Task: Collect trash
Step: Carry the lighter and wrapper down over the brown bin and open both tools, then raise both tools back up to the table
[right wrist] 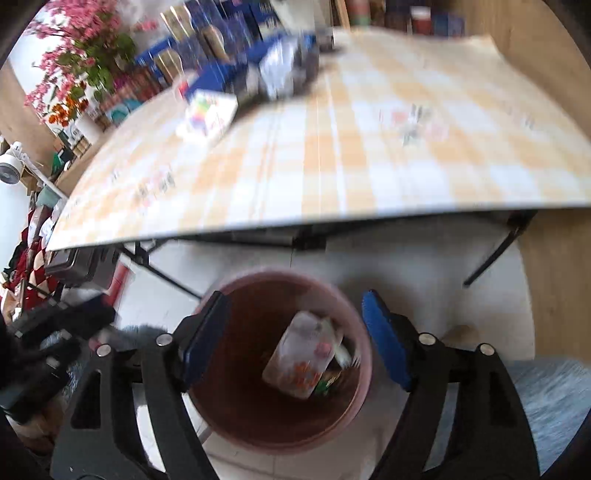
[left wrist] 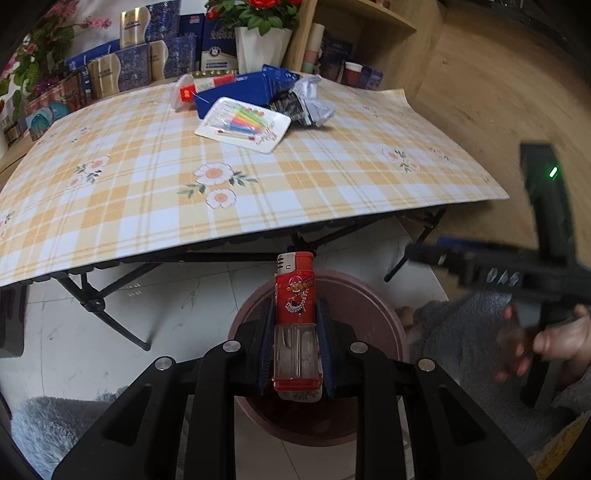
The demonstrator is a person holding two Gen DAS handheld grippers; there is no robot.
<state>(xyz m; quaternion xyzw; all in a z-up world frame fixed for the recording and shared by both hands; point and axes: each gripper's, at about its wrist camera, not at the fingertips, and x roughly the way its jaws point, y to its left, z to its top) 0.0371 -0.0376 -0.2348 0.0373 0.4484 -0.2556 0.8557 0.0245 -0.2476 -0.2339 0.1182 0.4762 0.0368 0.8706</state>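
Observation:
My left gripper [left wrist: 295,314] is shut on a red and clear lighter [left wrist: 295,317] and holds it over a pink-brown bin [left wrist: 373,302] on the floor. My right gripper [right wrist: 295,317] is open and empty above the same bin [right wrist: 354,314], which holds a clear plastic package [right wrist: 303,350] and other scraps. On the checked table [left wrist: 147,192] lie a candle pack [left wrist: 243,123], a blue bag [left wrist: 243,92], a crumpled silver wrapper [left wrist: 308,101] and a red and white tube [left wrist: 199,88]. The right gripper body [left wrist: 517,273] shows at the right of the left wrist view.
Boxes and a white flower pot [left wrist: 262,48] stand along the table's back edge. A wooden shelf [left wrist: 369,33] is at the back right. Black folding table legs [left wrist: 103,310] stand on the white tiled floor. The right wrist view is blurred.

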